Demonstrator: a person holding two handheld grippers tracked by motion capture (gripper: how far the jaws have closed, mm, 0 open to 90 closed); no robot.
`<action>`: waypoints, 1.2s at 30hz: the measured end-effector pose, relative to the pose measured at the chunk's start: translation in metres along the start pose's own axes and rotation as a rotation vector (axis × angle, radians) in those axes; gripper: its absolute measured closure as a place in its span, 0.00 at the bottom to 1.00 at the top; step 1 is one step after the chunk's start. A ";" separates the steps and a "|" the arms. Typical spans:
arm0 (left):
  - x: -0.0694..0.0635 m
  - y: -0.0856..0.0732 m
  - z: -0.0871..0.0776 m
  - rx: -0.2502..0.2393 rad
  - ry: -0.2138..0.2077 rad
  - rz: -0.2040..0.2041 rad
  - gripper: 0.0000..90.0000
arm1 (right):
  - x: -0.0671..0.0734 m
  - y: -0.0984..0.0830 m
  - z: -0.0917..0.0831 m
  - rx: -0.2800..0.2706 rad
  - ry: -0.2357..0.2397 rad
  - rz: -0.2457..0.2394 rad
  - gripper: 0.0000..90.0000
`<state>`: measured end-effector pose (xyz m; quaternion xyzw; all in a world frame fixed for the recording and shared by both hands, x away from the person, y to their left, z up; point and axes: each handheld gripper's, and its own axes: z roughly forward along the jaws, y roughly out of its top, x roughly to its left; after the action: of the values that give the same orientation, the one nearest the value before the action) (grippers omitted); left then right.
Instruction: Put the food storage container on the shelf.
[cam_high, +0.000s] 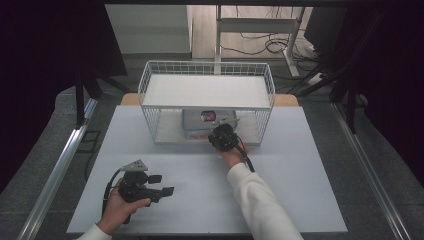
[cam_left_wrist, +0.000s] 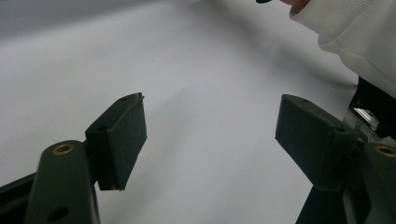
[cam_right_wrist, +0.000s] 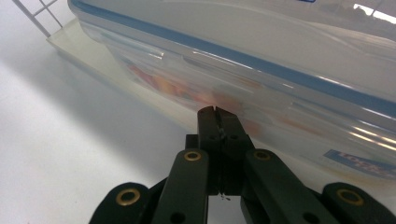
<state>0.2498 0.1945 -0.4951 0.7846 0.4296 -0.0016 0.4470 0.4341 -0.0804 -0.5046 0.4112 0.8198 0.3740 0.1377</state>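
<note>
Our right tongs (cam_right_wrist: 217, 112) pressed together, tips at the clear box (cam_right_wrist: 261, 60) in the rack (cam_high: 150, 80), our left tongs (cam_left_wrist: 210, 140) spread over the desk (cam_left_wrist: 196, 70)

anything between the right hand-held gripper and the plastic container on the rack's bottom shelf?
Nothing visible. The right hand-held gripper, jaws shut, sits right at the front wall of the clear container on the wire rack's lower shelf. The rack's front side is open there.

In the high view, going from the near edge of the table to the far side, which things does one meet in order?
Left gripper → right gripper → clear plastic container on the lower level of the wire rack → wire rack top shelf.
</note>
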 end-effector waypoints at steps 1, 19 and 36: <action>0.000 0.000 0.000 0.001 0.001 0.001 0.27 | 0.000 0.000 0.000 0.001 0.001 -0.002 0.99; 0.001 0.000 0.002 0.002 0.001 -0.002 0.27 | 0.006 0.005 0.000 -0.013 0.027 -0.013 0.99; 0.000 0.000 0.003 0.004 0.032 -0.004 0.27 | 0.002 -0.061 -0.117 -0.031 0.089 -0.143 0.99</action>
<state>0.2505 0.1924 -0.4966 0.7846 0.4382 0.0095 0.4384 0.3355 -0.1611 -0.4688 0.3325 0.8464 0.3939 0.1337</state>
